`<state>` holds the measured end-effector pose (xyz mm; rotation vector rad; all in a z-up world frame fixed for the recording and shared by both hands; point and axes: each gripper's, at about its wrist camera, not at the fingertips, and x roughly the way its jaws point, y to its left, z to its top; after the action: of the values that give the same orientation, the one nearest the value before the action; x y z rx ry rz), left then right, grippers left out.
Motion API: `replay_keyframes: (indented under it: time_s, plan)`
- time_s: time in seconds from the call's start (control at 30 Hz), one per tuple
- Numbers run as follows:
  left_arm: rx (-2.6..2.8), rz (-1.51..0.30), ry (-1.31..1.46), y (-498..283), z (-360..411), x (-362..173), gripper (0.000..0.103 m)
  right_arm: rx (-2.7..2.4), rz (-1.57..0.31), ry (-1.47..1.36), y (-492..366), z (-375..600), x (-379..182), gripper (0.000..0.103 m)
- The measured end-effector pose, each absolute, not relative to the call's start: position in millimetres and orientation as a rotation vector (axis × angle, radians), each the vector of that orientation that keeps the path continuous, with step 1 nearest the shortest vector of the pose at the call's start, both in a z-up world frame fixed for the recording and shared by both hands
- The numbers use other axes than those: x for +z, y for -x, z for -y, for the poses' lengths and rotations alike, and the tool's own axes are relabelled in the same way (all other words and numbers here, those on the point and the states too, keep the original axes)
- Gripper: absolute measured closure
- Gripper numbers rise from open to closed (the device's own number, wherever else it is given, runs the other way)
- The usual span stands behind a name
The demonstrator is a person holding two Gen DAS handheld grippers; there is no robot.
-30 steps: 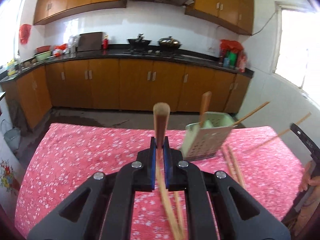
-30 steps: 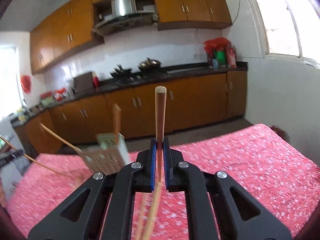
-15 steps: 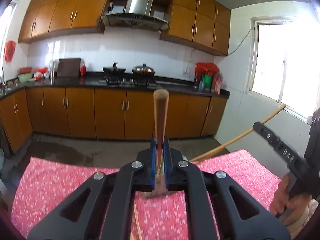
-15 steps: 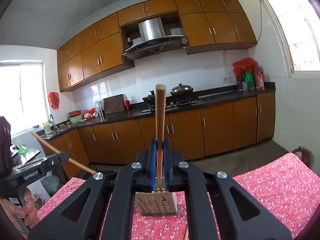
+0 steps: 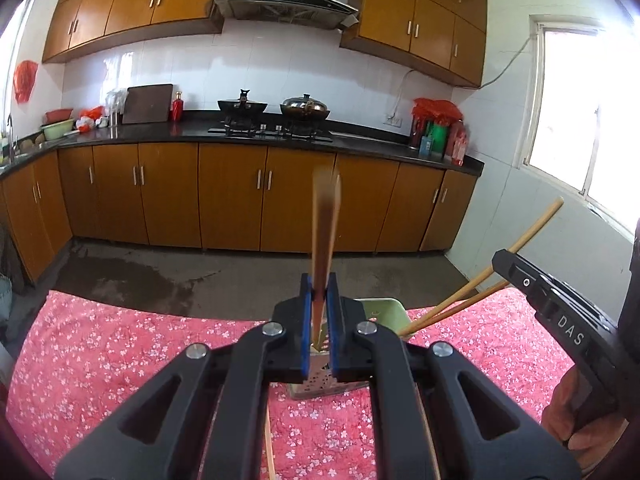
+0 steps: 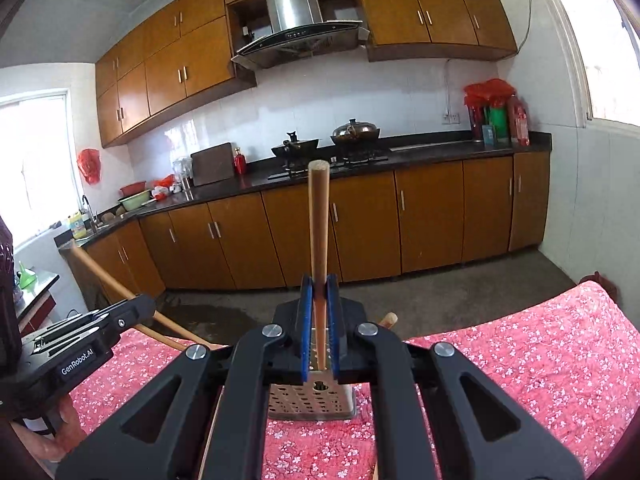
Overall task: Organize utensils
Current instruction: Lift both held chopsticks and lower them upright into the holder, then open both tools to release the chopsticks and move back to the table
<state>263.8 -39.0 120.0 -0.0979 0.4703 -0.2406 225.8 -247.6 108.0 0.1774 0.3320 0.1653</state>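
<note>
My left gripper point(image 5: 319, 286) is shut on wooden chopsticks point(image 5: 325, 220) that stand up between its blue pads, blurred. Just beyond the fingers sits a perforated utensil holder point(image 5: 316, 384) with a pale green rim, on the red floral tablecloth point(image 5: 120, 352). My right gripper point(image 6: 319, 286) has a round wooden chopstick point(image 6: 319, 216) upright between its pads, which still touch it as the jaws begin opening. The same holder point(image 6: 312, 400) is right under its fingers. Each gripper shows at the edge of the other's view, with sticks slanting toward the holder.
A person's hand point(image 5: 576, 412) holds the right gripper at the table's right side. A wooden handle tip point(image 6: 388, 319) pokes up by the holder. Beyond the table lie a concrete floor, brown kitchen cabinets point(image 5: 240, 200) and a stove with pots.
Both grippers have swung in over the table toward the holder, which was off to the side and now sits centred under the fingers. The left gripper's chopsticks have become blurred.
</note>
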Motion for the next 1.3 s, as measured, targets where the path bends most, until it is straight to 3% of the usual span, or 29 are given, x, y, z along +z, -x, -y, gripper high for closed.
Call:
replay_keyframes:
  time_s: [0.07,0.13,0.43,0.6,0.77,0.87,1.0,1.3]
  plan:
    - [-0.236,-0.457,0.104,-261,34,122,0.092,0.162,-0.324,-0.183,-225,248,112,0.08]
    - [-0.232,-0.441,0.111,-256,29,127,0.087,0.155,-0.305,-0.185,-220,249,117,0.074]
    - [-0.174,-0.352,0.152,-210,-9,151,0.08,0.054,-0.235,-0.199,-175,284,128,0.074]
    - [-0.083,-0.408,0.118,-189,-42,123,0.077,-0.035,-0.413,-0.199,-175,320,71,0.074]
    - [-0.023,-0.593,0.107,-197,-71,53,0.077,0.031,-0.729,-0.221,-198,323,-23,0.088]
    - [-0.011,-0.694,0.087,-200,-75,13,0.077,0.081,-0.862,-0.251,-202,312,-70,0.089]
    - [-0.036,-0.798,0.1,-195,-76,-29,0.077,0.108,-0.933,-0.24,-198,290,-96,0.089]
    - [-0.09,-0.894,0.121,-194,-55,-68,0.078,0.033,-0.925,-0.136,-202,279,-104,0.094]
